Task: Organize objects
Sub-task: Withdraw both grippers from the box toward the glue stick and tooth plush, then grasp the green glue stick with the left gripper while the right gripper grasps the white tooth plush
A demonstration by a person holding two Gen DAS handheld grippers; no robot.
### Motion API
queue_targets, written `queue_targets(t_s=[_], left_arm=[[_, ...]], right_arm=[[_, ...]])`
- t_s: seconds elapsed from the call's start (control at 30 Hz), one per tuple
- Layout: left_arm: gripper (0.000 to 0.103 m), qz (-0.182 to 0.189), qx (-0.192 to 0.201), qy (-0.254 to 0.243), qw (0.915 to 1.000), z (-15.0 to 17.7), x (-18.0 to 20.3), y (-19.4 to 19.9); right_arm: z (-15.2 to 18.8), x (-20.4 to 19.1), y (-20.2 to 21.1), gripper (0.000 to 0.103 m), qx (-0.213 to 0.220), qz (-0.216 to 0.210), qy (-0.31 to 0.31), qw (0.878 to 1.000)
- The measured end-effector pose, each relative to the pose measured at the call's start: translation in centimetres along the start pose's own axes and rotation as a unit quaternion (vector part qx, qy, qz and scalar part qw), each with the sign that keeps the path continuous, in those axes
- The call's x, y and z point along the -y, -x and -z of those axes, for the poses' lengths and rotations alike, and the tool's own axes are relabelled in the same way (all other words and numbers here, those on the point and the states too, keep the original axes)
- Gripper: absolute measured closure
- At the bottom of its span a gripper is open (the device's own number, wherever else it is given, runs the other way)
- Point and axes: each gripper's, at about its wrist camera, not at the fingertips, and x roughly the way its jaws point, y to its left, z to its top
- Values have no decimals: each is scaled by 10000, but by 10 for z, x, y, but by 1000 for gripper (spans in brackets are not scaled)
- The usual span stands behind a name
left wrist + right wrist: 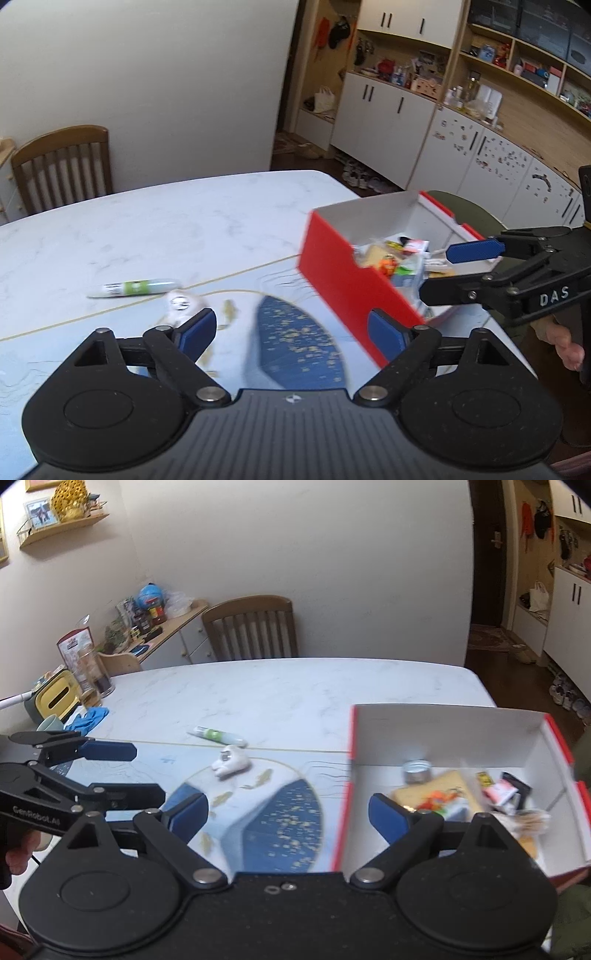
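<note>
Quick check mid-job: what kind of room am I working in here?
Most likely a home dining area. A marble-look dining table with a wooden chair against the wall, white cabinets with cluttered open shelves, and shoes on the floor by an entryway.

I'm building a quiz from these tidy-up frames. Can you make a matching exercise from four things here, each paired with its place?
Things:
1. tube
2. white toy
3. metal tin
4. blue gloves

Places:
A. inside the red box
B. on the patterned mat
C. bare marble, just beyond the mat
D. table's far left, near the glasses

Pairs: 1-C, 2-B, 3-A, 4-D
</note>
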Motion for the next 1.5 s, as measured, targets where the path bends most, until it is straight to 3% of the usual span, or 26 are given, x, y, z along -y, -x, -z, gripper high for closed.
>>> queue_targets(t_s=[0.13, 0.33, 0.6, 0.93, 1.03, 1.3, 1.5], left_arm=[[0, -193, 36, -94, 9998, 3, -26, 3], [0, -278, 116, -63, 9995, 7, -70, 4], [0, -675, 192, -185, 9974, 8, -125, -13], [0, -568, -233, -1213, 9907, 2, -166, -65], [0, -427, -465, -1302, 9895, 1, -177, -85], [0, -294, -485, -1328, 9895, -6, -197, -122], [0, -172, -540, -1979, 9786, -14, -197, -147]], right_arm=[[-6, -21, -17, 9, -102, -61, 92, 9999], [-12, -47, -42, 9, -268, -109, 216, 9993], [-20, -71, -84, 9, -486, -198, 365, 9980], [-25, -83, -130, 9, -848, -56, 488, 9952], [-27, -84, -142, 9, -903, -8, 491, 9947], [-30, -90, -180, 9, -1123, 100, 636, 9916], [-32, -92, -201, 11, -1310, 88, 869, 9875]])
